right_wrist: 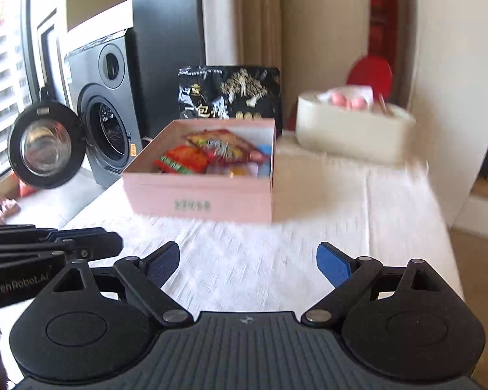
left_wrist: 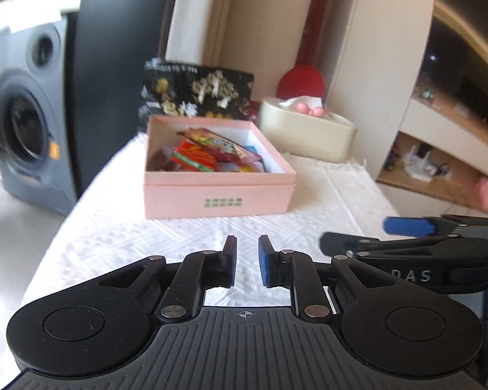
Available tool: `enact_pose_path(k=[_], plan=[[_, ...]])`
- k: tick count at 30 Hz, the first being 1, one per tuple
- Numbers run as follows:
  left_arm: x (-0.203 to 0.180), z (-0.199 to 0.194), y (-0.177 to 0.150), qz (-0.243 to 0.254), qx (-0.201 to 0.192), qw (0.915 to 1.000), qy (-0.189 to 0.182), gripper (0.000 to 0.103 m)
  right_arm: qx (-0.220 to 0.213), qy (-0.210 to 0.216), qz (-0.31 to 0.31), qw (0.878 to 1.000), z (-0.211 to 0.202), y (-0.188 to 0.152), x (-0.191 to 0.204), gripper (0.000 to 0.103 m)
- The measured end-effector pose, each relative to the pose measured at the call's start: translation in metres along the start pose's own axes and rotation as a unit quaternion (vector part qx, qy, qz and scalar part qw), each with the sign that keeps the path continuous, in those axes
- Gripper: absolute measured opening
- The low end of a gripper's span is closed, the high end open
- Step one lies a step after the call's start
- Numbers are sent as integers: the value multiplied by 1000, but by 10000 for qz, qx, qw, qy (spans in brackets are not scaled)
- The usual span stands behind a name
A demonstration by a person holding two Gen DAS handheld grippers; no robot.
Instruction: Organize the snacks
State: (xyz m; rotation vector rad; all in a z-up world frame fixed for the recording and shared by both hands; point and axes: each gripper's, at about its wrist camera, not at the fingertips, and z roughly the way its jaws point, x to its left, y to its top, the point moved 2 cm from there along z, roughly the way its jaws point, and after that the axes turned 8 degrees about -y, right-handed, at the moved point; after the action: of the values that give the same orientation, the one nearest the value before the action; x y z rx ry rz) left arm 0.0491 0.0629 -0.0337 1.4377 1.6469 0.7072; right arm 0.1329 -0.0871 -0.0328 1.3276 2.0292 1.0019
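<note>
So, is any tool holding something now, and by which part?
Nothing is held. The left tool is nearly closed on empty air; the right tool is open and empty.

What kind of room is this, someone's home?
Most likely a home, perhaps a living or utility corner. A washing machine with its door open stands by a window, a tissue box sits on a cloth-covered table, and a pink box holds snack packets.

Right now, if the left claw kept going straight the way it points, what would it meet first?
Most likely the white tablecloth, since the left claw tilts downward over it with nothing between. If it skimmed above the cloth, the near wall of the pink box comes next. Depth is hard to judge through the fisheye.
</note>
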Motion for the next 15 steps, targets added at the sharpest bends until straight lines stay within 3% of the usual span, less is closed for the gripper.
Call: enact_pose_path(k=[3,15], plan=[[-17,-9,-5,255,-24,9987,438,19,87,22,88,9999,-11,-12,-6,92],[-31,-13,-3,234,129,9991,331,18,74,-70,148,9998,-17,-12,-14,92]])
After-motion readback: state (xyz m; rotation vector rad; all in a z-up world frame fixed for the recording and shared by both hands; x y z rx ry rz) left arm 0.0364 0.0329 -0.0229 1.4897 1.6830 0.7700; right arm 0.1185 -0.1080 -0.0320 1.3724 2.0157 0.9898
